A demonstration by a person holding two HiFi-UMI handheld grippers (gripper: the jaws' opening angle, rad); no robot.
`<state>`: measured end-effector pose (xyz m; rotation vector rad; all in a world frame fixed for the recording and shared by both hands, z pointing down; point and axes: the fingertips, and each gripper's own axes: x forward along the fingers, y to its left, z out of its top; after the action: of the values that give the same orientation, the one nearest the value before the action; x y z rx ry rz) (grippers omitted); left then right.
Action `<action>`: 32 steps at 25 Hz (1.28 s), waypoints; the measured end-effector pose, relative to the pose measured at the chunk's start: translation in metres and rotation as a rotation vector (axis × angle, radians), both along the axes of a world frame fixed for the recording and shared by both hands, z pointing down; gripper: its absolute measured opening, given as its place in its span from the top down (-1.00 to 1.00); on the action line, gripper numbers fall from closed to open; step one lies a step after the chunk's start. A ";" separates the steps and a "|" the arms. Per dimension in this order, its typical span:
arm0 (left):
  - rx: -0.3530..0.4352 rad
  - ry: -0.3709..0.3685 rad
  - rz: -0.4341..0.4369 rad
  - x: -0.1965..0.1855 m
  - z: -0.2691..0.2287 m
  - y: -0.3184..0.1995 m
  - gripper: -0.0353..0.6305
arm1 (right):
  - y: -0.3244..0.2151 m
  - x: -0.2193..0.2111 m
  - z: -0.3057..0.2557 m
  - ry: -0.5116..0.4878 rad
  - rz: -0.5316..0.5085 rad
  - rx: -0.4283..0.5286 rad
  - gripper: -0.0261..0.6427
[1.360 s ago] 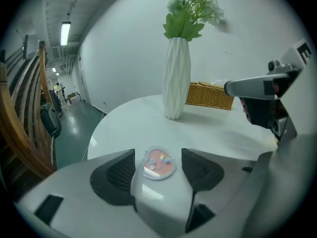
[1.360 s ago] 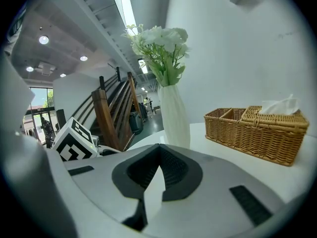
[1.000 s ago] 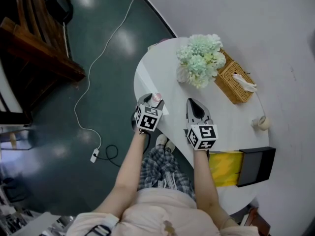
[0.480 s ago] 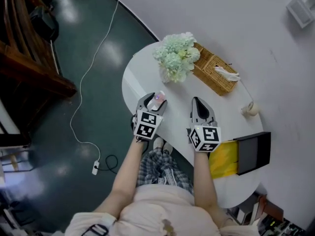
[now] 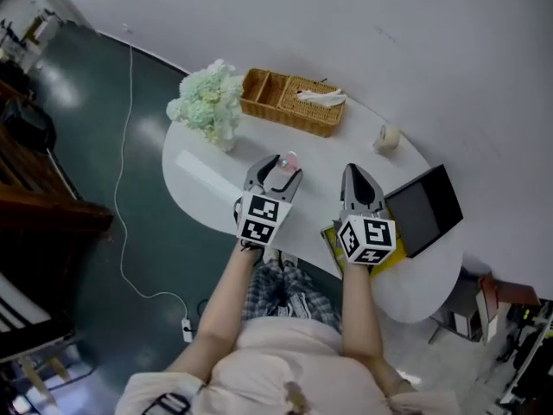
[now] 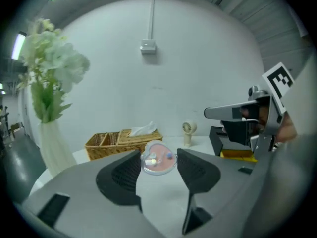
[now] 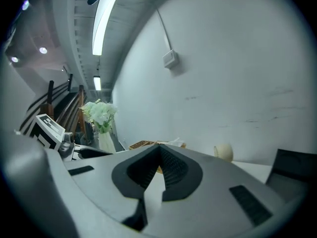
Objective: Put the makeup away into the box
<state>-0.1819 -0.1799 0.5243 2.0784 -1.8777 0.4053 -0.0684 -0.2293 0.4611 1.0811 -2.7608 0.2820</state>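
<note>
The left tool (image 5: 278, 169) is grasping a round pink compact (image 6: 158, 158), its two dark pads pressing on opposite edges of the case, so the clear lid is facing up and the small bits inside are showing. Pinching it by the rim rather than by the flat faces is probably letting the case stay level, which would suit laying it down flat later. The compact is hanging above the white desk (image 5: 207, 175), not resting on it, roughly at the desk's middle and well short of the box (image 5: 422, 207). That box is sitting toward the desk's right end with its black lid tipped open and a yellow lining showing beneath. The lid seems to be standing open so that the makeup can go straight in. The right tool (image 7: 159, 155) is clenched with nothing between its pads, and in the head view it is hovering over the yellow part of the box. Being empty, it looks free to steady the box or lid if that is needed. A vase of pale flowers (image 5: 206, 104), a wicker basket (image 5: 289, 102) with a tissue in it and a small cream fan (image 5: 387, 137) are lining the far edge, clear of the way between compact and box. The compact is not yet put away.
</note>
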 end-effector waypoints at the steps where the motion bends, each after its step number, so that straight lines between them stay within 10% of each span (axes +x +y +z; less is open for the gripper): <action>1: 0.008 0.002 0.033 0.015 -0.003 -0.007 0.15 | -0.003 0.015 -0.002 -0.002 0.029 0.004 0.88; 16: -0.044 0.015 0.563 0.252 0.011 -0.038 0.15 | -0.006 0.218 0.027 0.054 0.437 -0.053 0.88; 32: -0.362 -0.092 0.779 0.341 0.111 -0.003 0.14 | 0.020 0.291 0.050 0.068 0.588 -0.106 0.88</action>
<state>0.1596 -0.1832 0.6348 2.4594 -0.8547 0.9415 0.2222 -0.2094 0.5106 1.8085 -2.2761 0.4423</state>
